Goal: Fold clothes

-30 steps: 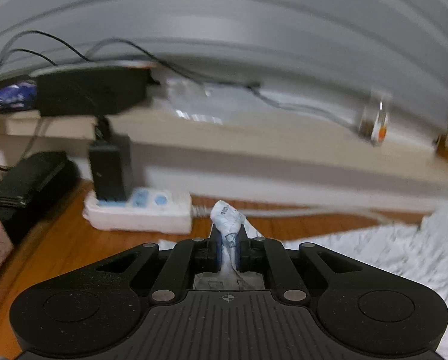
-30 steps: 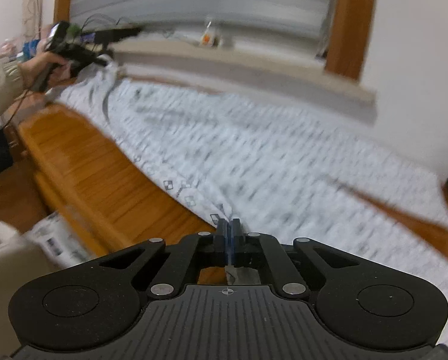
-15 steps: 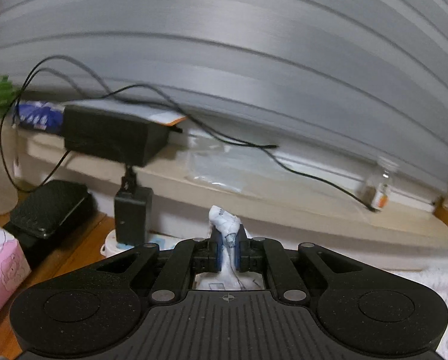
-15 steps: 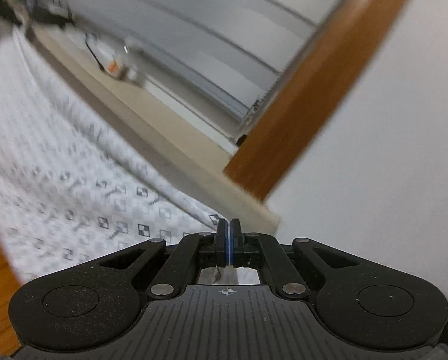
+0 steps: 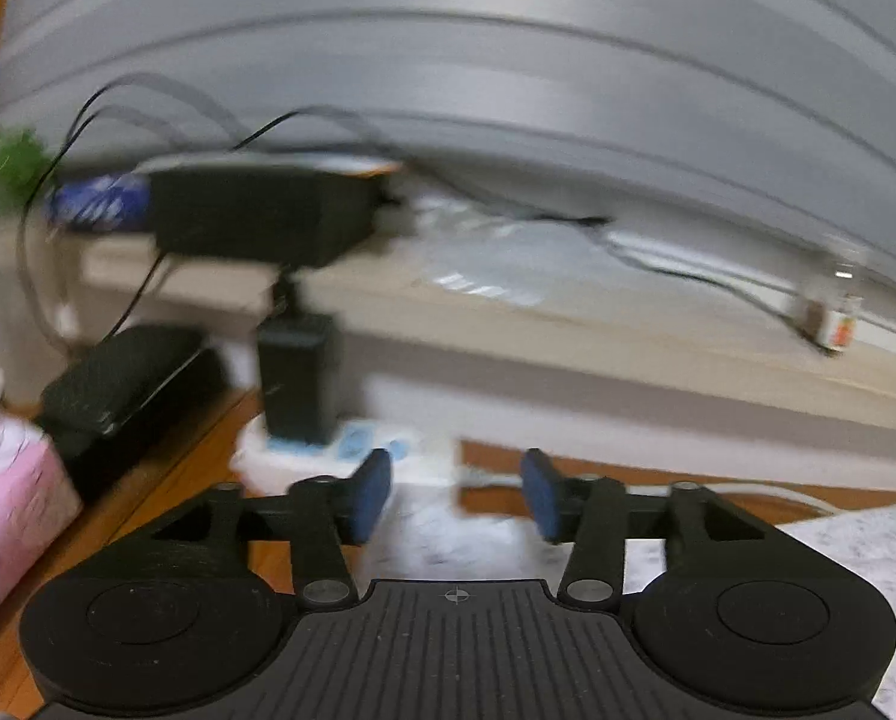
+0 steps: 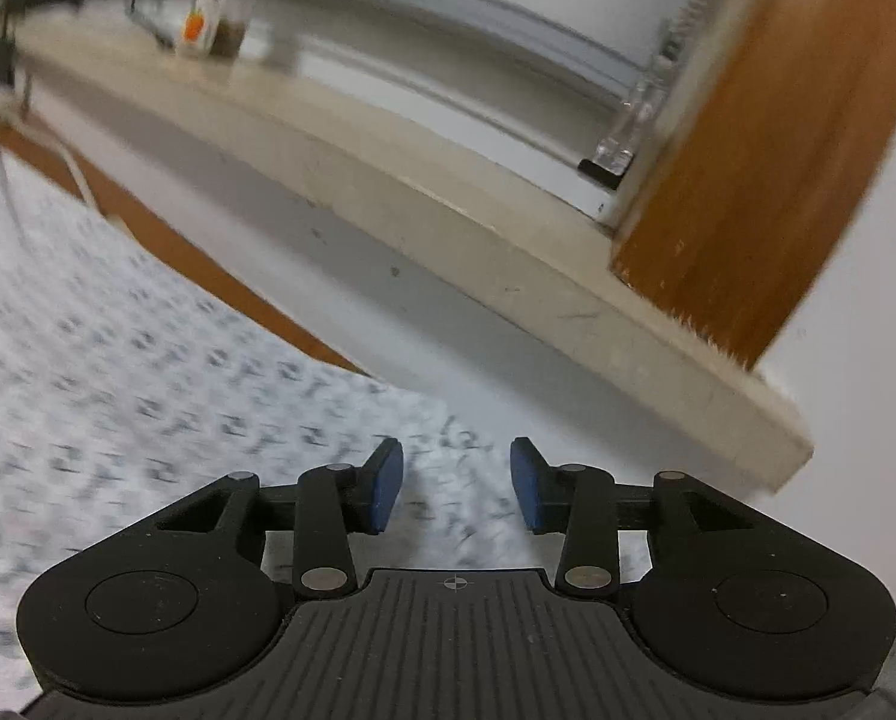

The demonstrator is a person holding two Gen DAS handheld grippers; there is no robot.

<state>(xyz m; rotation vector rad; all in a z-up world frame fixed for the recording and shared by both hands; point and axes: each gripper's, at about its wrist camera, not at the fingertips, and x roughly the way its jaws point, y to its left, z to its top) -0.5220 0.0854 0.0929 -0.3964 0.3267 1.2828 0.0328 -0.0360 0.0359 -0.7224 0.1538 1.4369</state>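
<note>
A white garment with small dark square prints (image 6: 123, 396) lies spread on the wooden surface (image 6: 165, 246) and fills the left half of the right wrist view. My right gripper (image 6: 455, 489) stands open just above its far corner, blue pads apart, nothing between them. In the left wrist view my left gripper (image 5: 455, 495) is open too. A blurred bit of the same garment (image 5: 441, 534) lies below and between its fingers, and more of the cloth (image 5: 868, 540) shows at the lower right.
A pale window sill (image 6: 448, 192) runs along the back under grey blinds (image 5: 508, 60). On it sit a black box with cables (image 5: 261, 222) and a small bottle (image 6: 198, 24). A white power strip with a black adapter (image 5: 297, 390), a pink tissue box (image 5: 3, 516) and a wooden frame (image 6: 778, 150) stand nearby.
Both grippers were shut on the garment's edges half a second ago and have now opened, and the cloth has dropped onto the surface. The right gripper has swung toward the sill's right end.
</note>
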